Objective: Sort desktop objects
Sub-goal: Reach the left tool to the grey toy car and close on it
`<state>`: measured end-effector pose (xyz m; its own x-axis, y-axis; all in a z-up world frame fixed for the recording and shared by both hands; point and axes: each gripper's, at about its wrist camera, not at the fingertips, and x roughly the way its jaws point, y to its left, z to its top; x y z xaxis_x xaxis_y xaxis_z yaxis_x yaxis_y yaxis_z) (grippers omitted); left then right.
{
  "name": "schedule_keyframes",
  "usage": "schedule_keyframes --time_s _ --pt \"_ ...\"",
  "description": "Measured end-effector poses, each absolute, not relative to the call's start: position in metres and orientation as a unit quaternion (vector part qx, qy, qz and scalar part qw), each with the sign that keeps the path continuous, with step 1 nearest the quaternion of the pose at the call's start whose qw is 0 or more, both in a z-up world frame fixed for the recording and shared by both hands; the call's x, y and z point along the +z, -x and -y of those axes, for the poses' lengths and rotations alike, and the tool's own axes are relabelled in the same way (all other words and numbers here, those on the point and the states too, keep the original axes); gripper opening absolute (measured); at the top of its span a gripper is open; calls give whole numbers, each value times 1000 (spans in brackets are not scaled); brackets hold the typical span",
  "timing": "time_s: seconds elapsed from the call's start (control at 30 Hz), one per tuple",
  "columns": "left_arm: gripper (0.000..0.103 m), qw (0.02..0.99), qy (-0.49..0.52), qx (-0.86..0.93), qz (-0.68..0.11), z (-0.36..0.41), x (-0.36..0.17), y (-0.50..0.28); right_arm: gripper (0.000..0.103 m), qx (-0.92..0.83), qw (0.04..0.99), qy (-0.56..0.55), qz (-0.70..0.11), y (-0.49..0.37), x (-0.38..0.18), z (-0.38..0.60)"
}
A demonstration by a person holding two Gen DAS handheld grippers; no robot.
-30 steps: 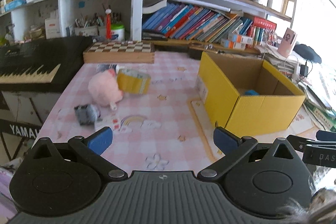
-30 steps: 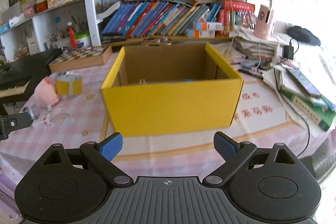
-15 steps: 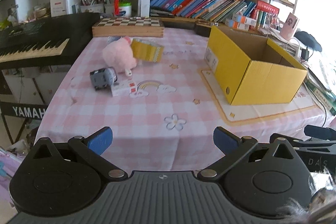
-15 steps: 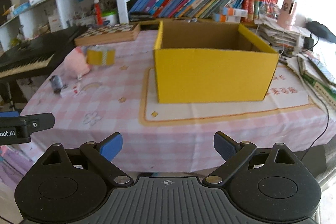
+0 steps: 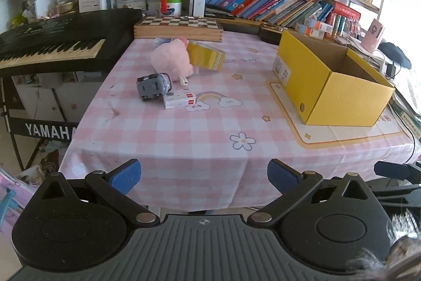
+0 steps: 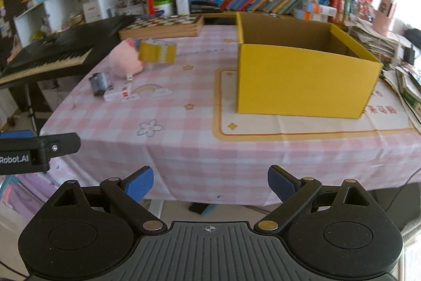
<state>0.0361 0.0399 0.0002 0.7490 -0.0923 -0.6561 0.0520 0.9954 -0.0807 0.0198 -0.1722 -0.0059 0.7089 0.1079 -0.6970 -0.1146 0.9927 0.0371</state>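
An open yellow cardboard box (image 5: 331, 86) (image 6: 302, 75) stands on the right of the pink checked table (image 5: 210, 123). On the left lie a pink plush toy (image 5: 172, 61) (image 6: 123, 59), a yellow tape roll (image 5: 206, 58) (image 6: 157, 52), a grey toy car (image 5: 152, 86) (image 6: 100, 82) and a small white box (image 5: 179, 100) (image 6: 115, 94). My left gripper (image 5: 204, 177) is open and empty, in front of the table's near edge. My right gripper (image 6: 210, 182) is open and empty, also off the near edge.
A black keyboard (image 5: 52, 46) stands left of the table. A chessboard box (image 5: 179, 28) lies at the table's back. Bookshelves (image 5: 276, 4) fill the wall behind. Papers, books and cables (image 6: 389, 49) pile up at the right. The left gripper shows in the right wrist view (image 6: 34, 153).
Both grippers have drawn back from over the table to beyond its near edge, so box and objects look smaller and farther. Both stay open and empty.
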Motion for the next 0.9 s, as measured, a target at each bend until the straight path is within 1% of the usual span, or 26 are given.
schedule_keyframes --time_s 0.9 --pt "103 943 46 9 -331 -84 8 -32 96 132 924 43 -357 -34 6 119"
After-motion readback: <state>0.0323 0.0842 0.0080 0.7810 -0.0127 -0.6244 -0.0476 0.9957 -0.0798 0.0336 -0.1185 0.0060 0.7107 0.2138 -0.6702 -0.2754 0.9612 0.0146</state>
